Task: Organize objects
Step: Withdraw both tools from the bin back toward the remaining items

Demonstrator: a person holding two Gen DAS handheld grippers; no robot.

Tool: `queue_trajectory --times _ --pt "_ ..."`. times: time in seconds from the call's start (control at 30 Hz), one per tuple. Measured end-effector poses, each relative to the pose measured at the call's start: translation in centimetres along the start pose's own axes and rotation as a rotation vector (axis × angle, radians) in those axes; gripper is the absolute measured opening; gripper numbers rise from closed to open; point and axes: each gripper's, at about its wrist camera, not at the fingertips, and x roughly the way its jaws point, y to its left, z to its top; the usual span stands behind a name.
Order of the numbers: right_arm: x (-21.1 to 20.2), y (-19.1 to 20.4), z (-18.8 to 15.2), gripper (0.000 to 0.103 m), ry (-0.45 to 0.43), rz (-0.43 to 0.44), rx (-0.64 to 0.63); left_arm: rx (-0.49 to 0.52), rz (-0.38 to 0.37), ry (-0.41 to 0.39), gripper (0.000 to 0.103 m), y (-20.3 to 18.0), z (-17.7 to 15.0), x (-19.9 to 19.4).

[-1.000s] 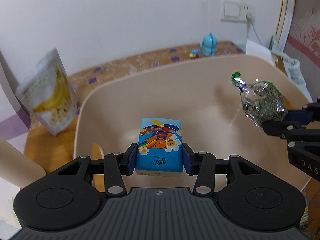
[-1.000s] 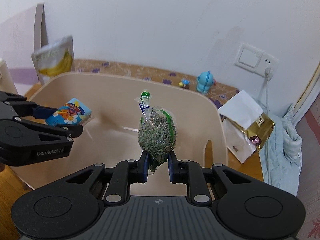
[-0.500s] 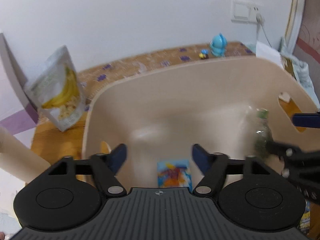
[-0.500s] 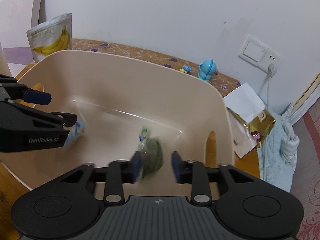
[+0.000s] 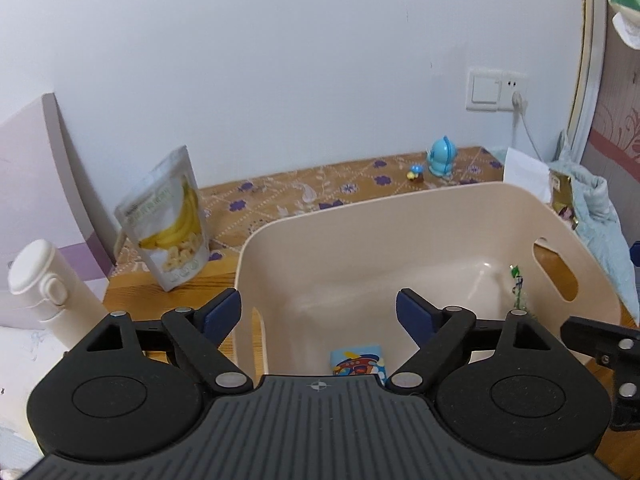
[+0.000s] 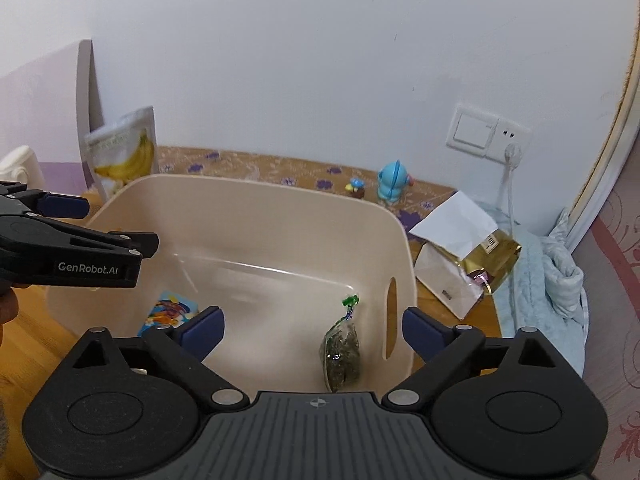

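Note:
A beige plastic bin stands on the wooden table. A blue cartoon-printed packet lies flat on its floor at the left. A clear bag of green dried leaves lies on the floor at the right; only its green tied top shows in the left wrist view. My left gripper is open and empty above the bin's near wall. My right gripper is open and empty above the bag.
A banana chips pouch stands left of the bin. A white bottle is at the far left. A blue toy figure stands by the wall. A white and gold paper bag and a light blue cloth lie at the right.
Both grippers opened and let go: the blue packet and the bag of leaves dropped onto the bin floor. Both grippers then rose and pulled back.

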Motion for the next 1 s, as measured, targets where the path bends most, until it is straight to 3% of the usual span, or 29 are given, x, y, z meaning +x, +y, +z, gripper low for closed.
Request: queue_trajectory --times 0.47,1.0 --pt "-6.6 -0.5 -3.0 0.103 -0.082 0.016 0.028 0.011 -0.003 -0.090 0.090 -1.0 -3.2 -7.1" --pt "-9.2 -0.7 -8.6 0.103 -0.080 0.035 0.071 0.021 -0.037 -0.064 0.091 -1.7 -9.5 -9.6"
